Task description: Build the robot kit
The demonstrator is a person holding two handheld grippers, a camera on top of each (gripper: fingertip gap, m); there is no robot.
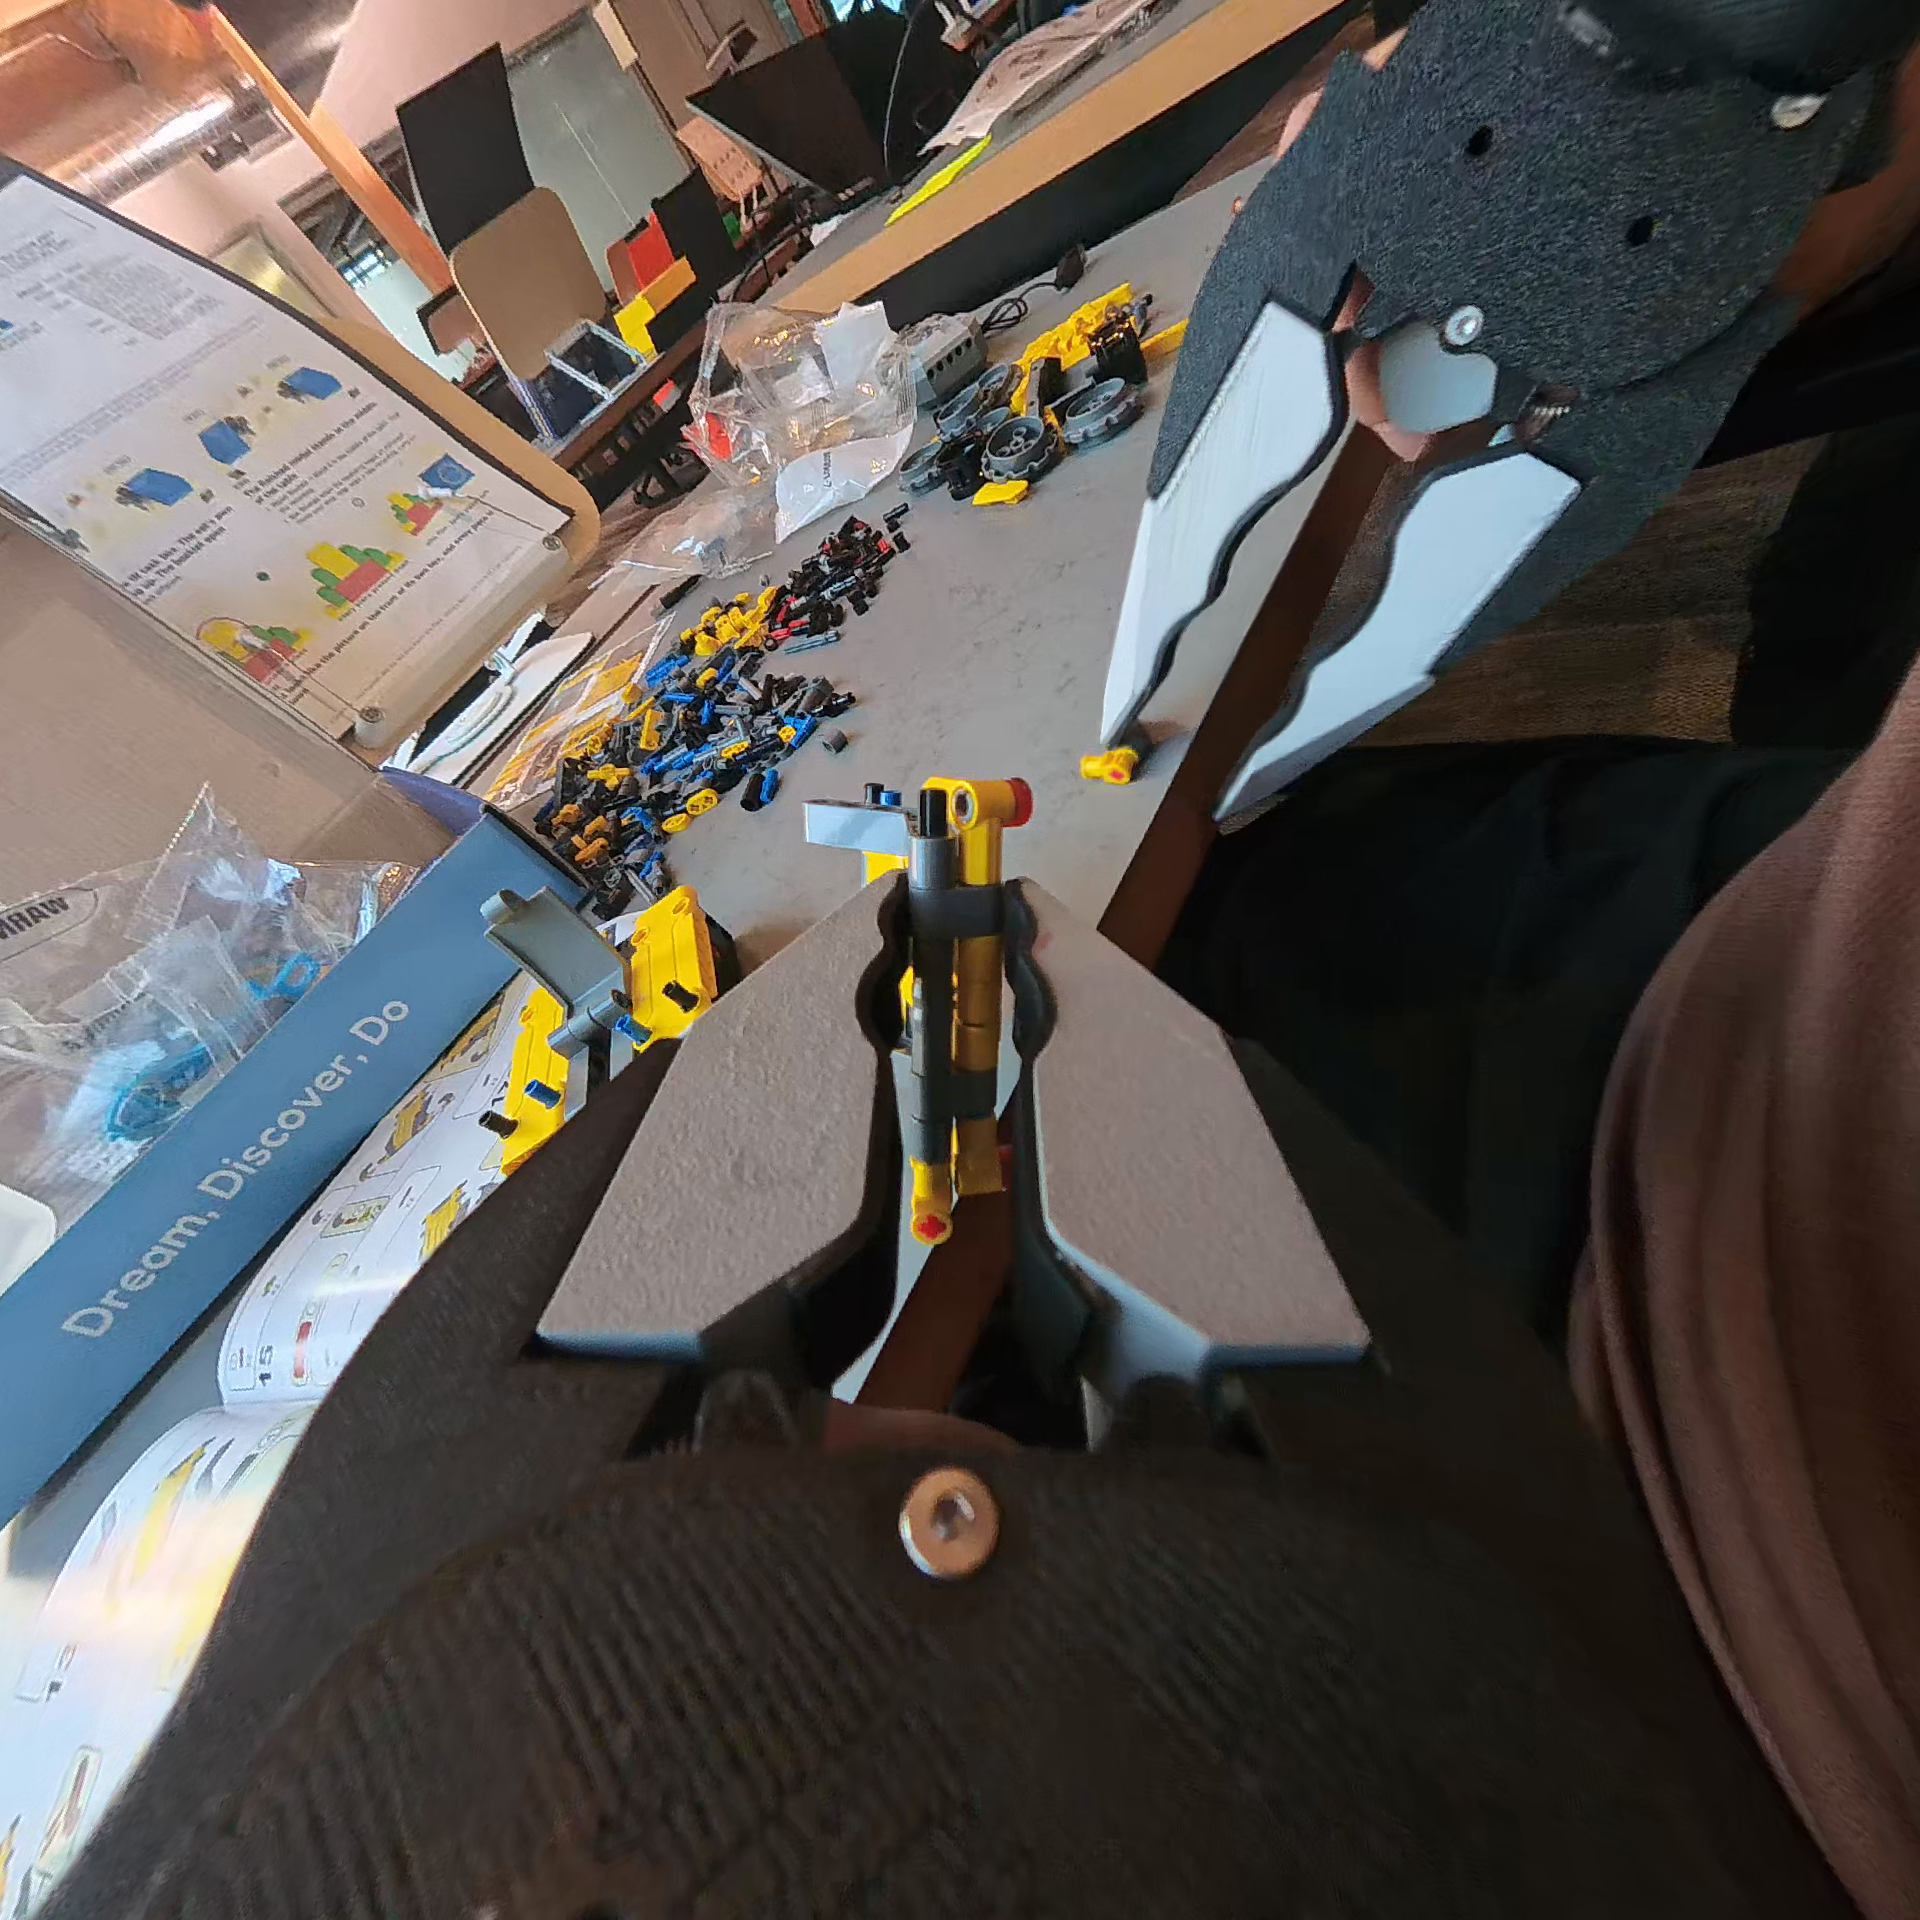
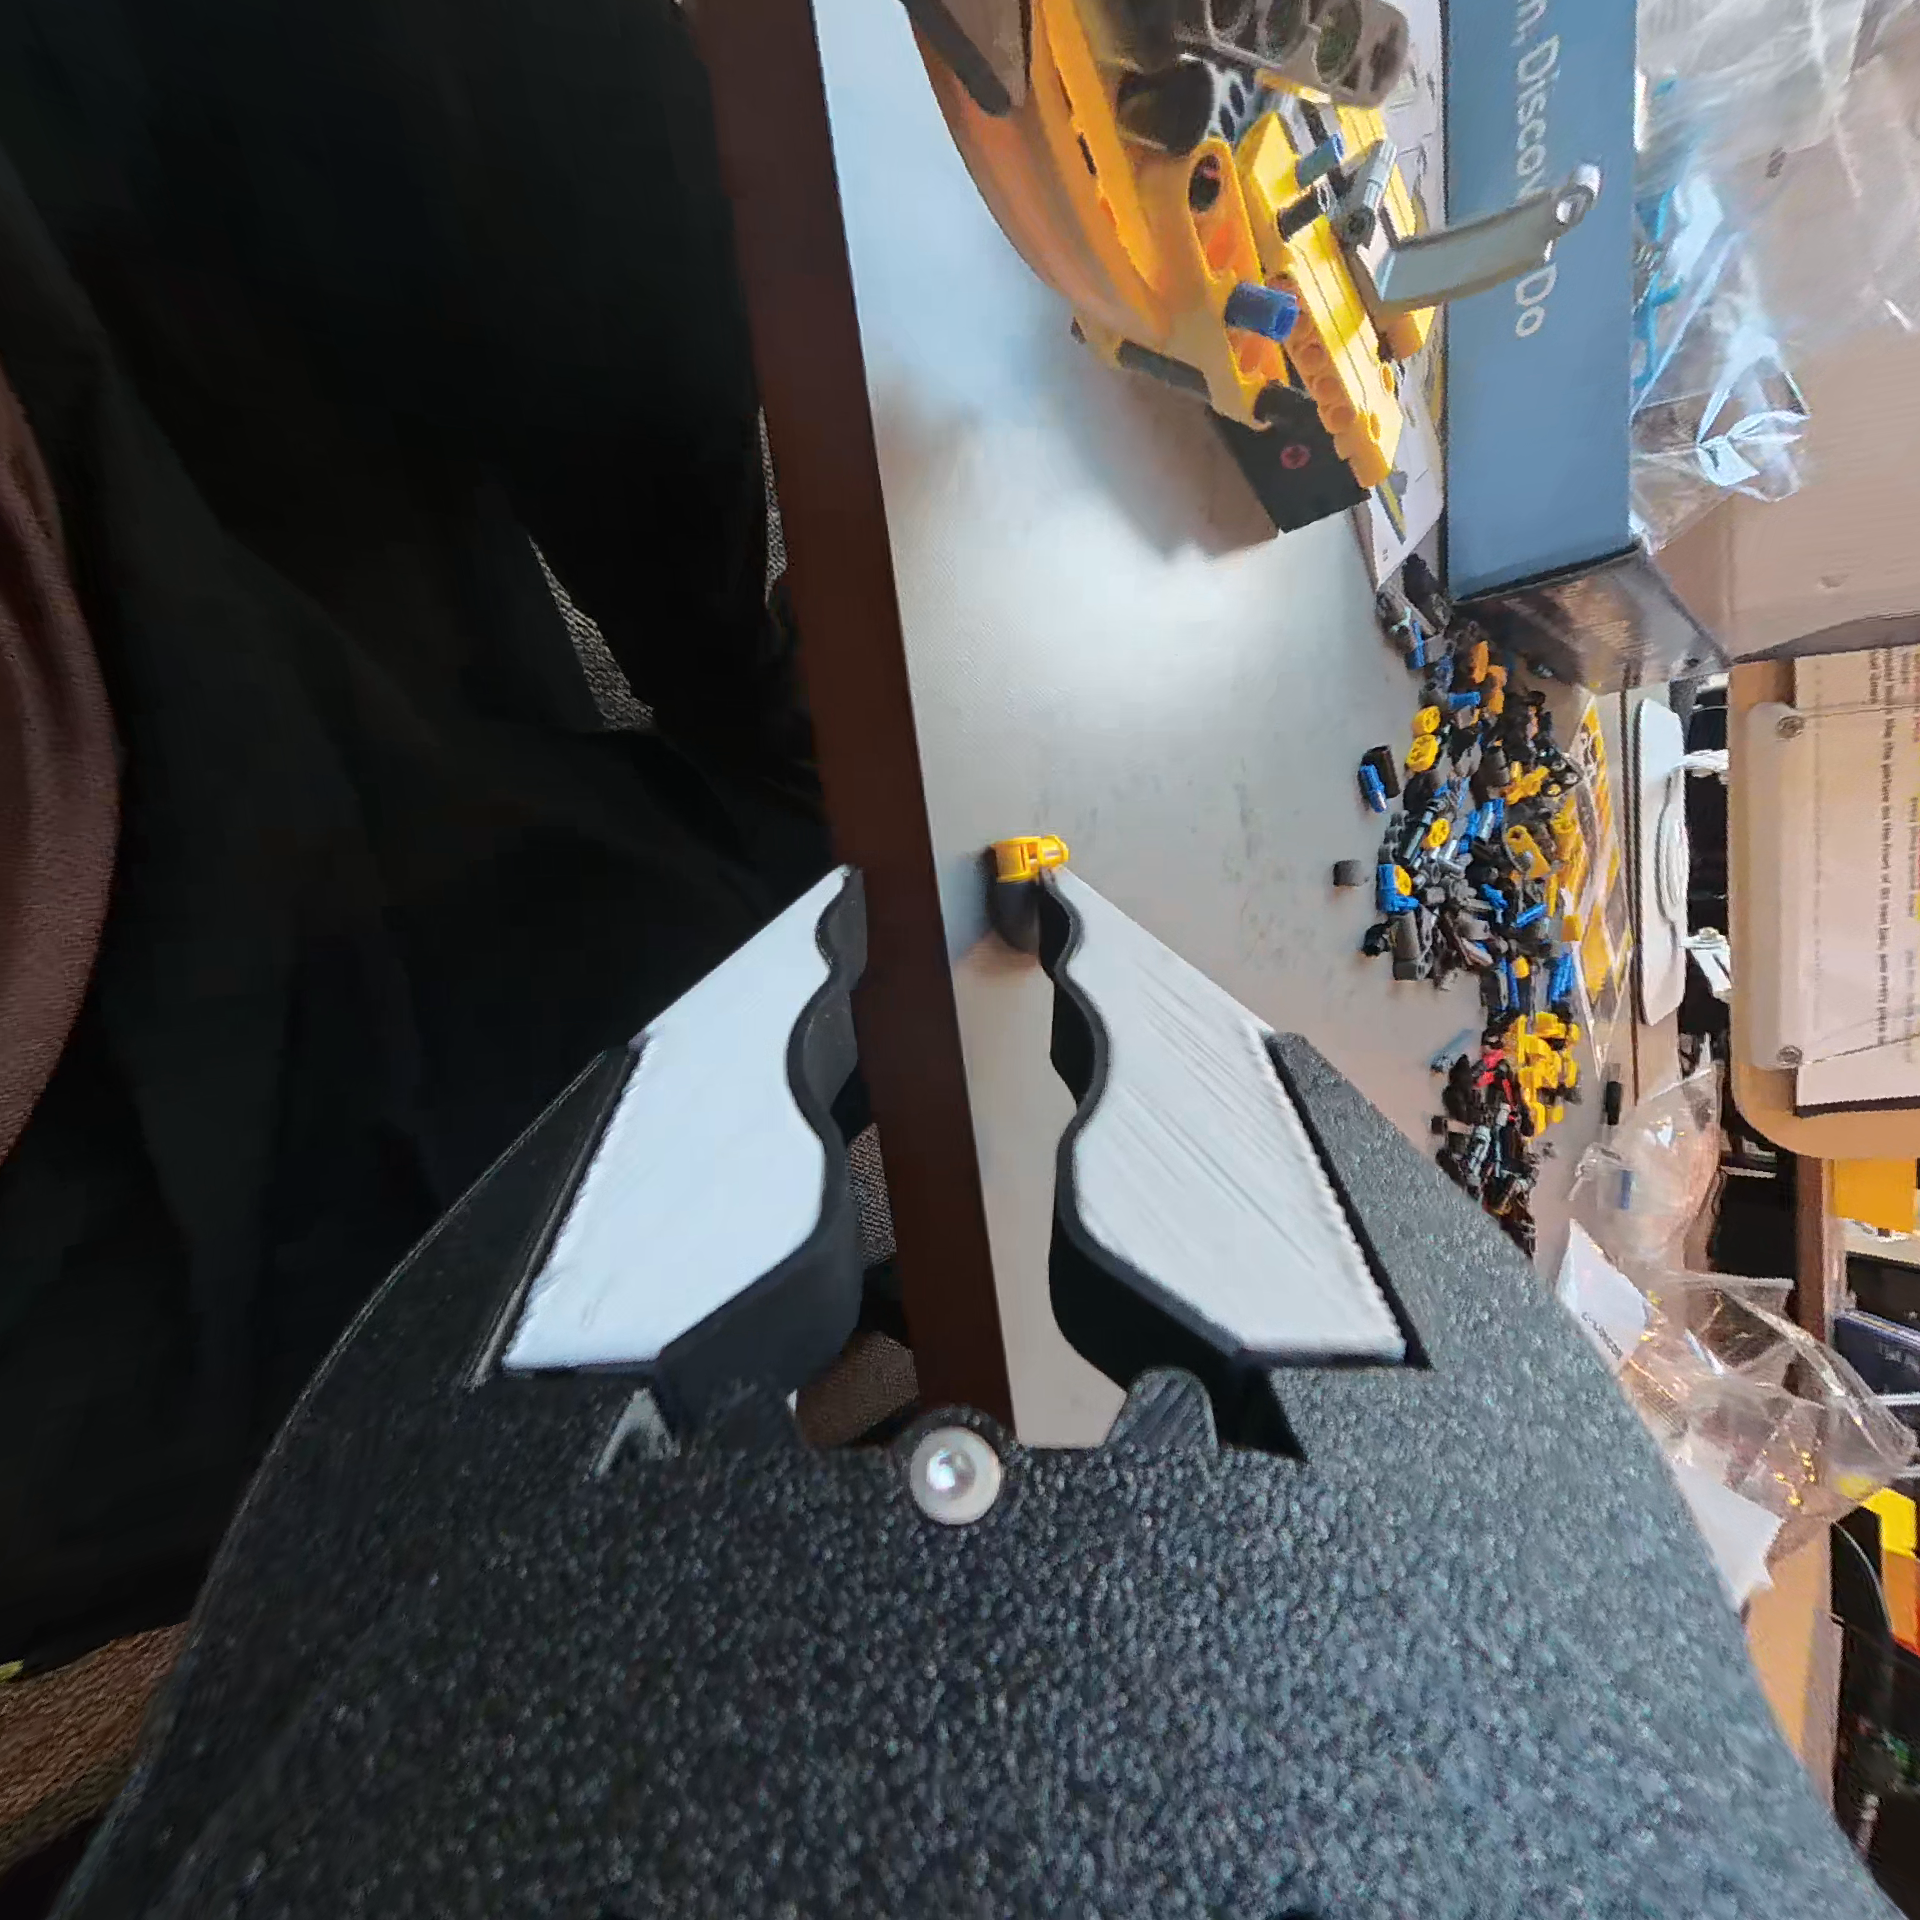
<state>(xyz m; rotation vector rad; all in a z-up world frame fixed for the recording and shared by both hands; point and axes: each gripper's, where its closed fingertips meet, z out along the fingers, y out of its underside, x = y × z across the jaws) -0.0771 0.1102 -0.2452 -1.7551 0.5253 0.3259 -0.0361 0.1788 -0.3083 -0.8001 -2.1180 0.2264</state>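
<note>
2 views cover this moment.

Left wrist view: the left gripper (image 1: 954,914), with 2 grey-faced fingers (image 1: 769,1122), is clamped on a slim yellow-and-grey plastic brick assembly (image 1: 951,997). The assembly stands out past the fingertips toward 12 o'clock and ends in a grey flat beam, a black pin and a red cap. It is held above the near edge of the light grey tabletop (image 1: 997,634). At 1 o'clock the right gripper (image 1: 1174,748) points down at the table, its 2 white-faced fingers spread apart. A small yellow connector piece with a black stub (image 1: 1112,764) lies at the tip of one finger. At 10 o'clock sits a loose pile of small black, yellow, blue and grey brick pins (image 1: 717,707). At 9 o'clock a partly built yellow brick model (image 1: 623,997) lies on an open printed instruction booklet (image 1: 343,1247), beside a blue cardboard box (image 1: 260,1132).

Right wrist view: the right gripper (image 2: 935,883) has its fingers (image 2: 1174,1122) spread, straddling the brown table edge (image 2: 831,623). The small yellow connector piece (image 2: 1027,857) touches the tip of the finger that lies over the table. The pin pile (image 2: 1486,894) is at 3 o'clock; the yellow model (image 2: 1299,301) and blue box (image 2: 1538,343) are at 1 o'clock.
</note>
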